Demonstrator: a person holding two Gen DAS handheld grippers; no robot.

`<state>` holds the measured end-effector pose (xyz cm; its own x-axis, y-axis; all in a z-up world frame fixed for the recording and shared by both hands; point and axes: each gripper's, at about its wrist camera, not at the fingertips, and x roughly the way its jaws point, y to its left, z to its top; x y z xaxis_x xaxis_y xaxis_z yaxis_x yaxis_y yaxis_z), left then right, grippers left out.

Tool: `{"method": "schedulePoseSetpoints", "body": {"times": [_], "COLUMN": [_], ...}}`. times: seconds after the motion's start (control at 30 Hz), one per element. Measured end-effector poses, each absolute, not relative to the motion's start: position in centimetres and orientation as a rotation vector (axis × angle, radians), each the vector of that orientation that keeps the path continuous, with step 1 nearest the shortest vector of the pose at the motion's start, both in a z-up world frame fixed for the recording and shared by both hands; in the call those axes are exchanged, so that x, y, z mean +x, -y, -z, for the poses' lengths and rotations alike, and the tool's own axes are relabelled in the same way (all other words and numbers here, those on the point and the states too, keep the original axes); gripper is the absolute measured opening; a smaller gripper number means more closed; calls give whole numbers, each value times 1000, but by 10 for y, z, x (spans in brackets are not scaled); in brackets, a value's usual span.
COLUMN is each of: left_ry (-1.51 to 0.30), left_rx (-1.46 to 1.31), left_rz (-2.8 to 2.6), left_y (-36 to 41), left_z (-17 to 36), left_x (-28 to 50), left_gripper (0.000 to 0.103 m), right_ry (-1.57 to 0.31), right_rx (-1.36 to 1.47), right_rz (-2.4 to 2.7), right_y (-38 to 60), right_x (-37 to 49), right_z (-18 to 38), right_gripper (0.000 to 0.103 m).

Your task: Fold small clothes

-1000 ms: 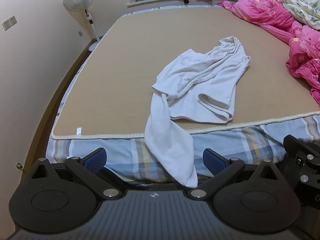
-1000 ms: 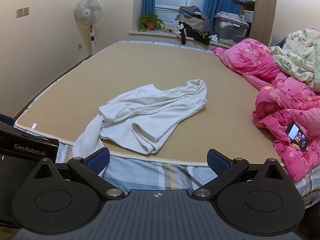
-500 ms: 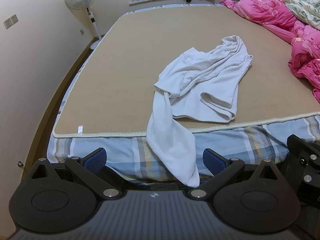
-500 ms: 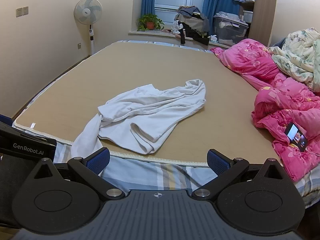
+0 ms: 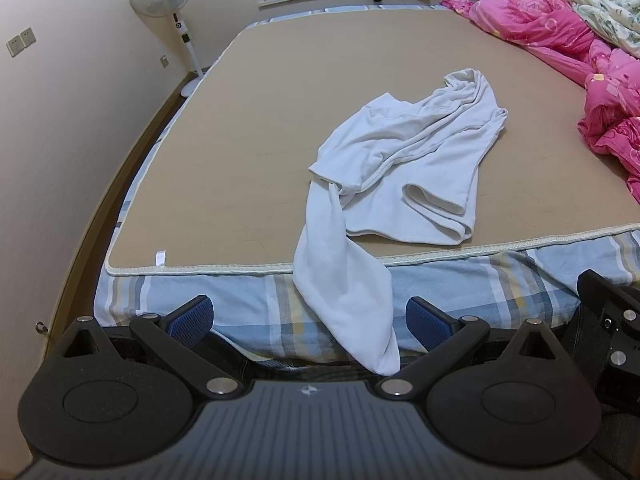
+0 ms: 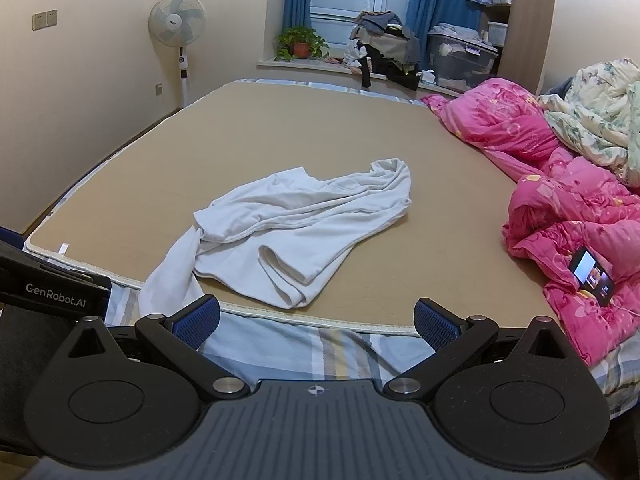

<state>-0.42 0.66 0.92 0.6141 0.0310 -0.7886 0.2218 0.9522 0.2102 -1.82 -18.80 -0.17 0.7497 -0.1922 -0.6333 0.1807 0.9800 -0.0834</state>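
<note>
Item: white garment (image 5: 404,172), one piece, lying crumpled on the tan mat (image 5: 248,148) that covers the bed, near the front edge. One long part, likely a sleeve (image 5: 344,288), trails off the mat, over the plaid sheet (image 5: 248,300) and hangs down the bed's front side.

Progress: nothing folded that I can see. The cloth is bunched and twisted, hem doubled over, not yet spread flat. By my judgement the whole task remains: pull the sleeve back up, flatten, then fold.

Left gripper (image 5: 308,320): fingers wide apart, holding nothing, low in front of the bed with the hanging sleeve between them but not touching.

Right gripper (image 6: 316,320): fingers wide apart, holding nothing, just short of the mat's front edge, the garment beyond it.

Room to move: broad bare mat to the left of and behind the garment. To the right, a pink quilt (image 6: 568,200) with a phone (image 6: 592,272) lying on it, well apart from the cloth. Standing fan (image 6: 178,28) by the far wall, out of the way.
</note>
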Motion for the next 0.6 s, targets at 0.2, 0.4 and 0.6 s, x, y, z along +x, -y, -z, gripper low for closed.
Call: {"method": "schedulePoseSetpoints", "body": {"times": [0.2,0.4,0.6], "left_ry": [-904,-907,-917], "left_rx": [303,302,301], "left_rz": [112,112,115], "left_y": [-7,-7,-8], "left_z": [-9,-8,-6], "left_x": [-4,-2,0], "left_gripper": [102,102,102], "right_ry": [-694,-695,-697], "right_rx": [-19,-20,-22], "right_rz": [203,203,202], "right_y": [189,188,188], "right_x": [-18,-17,-17], "right_z": [1,1,1], "right_gripper": [102,102,102]}}
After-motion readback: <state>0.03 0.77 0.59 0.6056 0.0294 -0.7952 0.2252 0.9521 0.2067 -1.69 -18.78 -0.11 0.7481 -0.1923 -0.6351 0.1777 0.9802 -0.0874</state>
